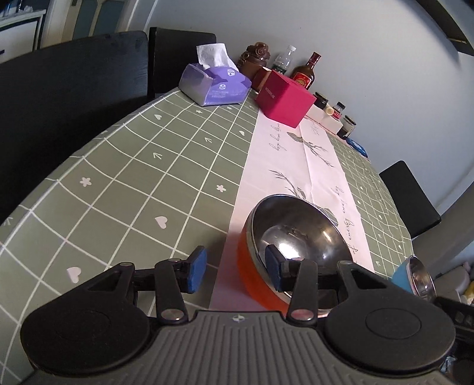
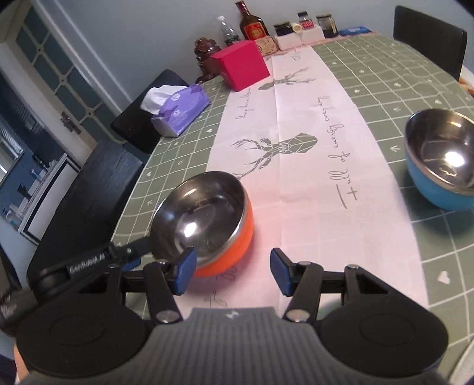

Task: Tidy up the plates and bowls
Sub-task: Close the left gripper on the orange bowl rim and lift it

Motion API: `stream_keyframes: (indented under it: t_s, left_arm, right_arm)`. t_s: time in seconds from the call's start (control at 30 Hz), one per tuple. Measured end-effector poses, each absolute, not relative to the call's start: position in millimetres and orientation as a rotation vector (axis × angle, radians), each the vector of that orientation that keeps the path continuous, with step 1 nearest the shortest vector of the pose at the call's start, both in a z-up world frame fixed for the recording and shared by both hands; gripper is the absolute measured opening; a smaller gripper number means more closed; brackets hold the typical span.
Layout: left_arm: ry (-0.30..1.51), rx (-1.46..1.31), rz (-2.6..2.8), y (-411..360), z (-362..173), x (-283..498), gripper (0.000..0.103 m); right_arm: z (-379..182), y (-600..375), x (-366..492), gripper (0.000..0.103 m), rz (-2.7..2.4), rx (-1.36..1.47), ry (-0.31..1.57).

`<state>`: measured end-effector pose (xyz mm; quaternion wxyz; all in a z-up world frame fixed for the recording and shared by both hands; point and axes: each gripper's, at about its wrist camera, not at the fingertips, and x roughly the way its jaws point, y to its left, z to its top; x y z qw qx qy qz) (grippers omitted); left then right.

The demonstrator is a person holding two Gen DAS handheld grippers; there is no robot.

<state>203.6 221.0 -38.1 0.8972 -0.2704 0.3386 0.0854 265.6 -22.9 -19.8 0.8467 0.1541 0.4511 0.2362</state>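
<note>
An orange bowl with a steel inside sits on the white runner near the table's front. My left gripper is open and straddles its near rim. One blue pad is inside the bowl. The other pad stands clear of the orange wall. In the right wrist view, the left gripper comes in at the bowl's left rim. My right gripper is open over the runner, just right of the orange bowl, with nothing between its fingers. A blue bowl, also steel inside, stands apart to the right.
At the far end by the wall stand a purple tissue box, a pink box, bottles and small jars. Black chairs line the left edge, and one is on the right.
</note>
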Motion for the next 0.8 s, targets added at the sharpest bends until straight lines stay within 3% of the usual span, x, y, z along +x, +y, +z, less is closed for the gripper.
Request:
stream_keyframes:
  t_s: [0.07, 0.27, 0.37, 0.47, 0.8]
  left_arm:
    - [0.706, -0.567, 0.175, 221.1, -40.1, 207.7, 0.050]
    - [0.722, -0.578, 0.115, 213.0, -41.1, 216.1, 0.048]
    - [0.748, -0.537, 0.107, 203.2, -40.0, 219.0, 0.036]
    - [0.765, -0.474, 0.123, 195.1, -38.0, 217.7, 0.026]
    - [0.816, -0.408, 0.156, 170.3, -8.5, 188.2, 0.025]
  right_arm:
    - [-26.6, -16.6, 275.8, 0.054, 0.475, 0.336, 0.975]
    - [-41.9, -7.5, 288.1, 0.038, 0.466, 0.379, 1.030]
    - [-42.6, -6.6, 287.6, 0.022, 0.493, 0.398, 1.026]
    - [-39.3, -5.3, 284.4, 0.021, 0.473, 0.374, 1.024]
    - [-28.9, -27.0, 258.1, 0.018, 0.505, 0.403, 1.046]
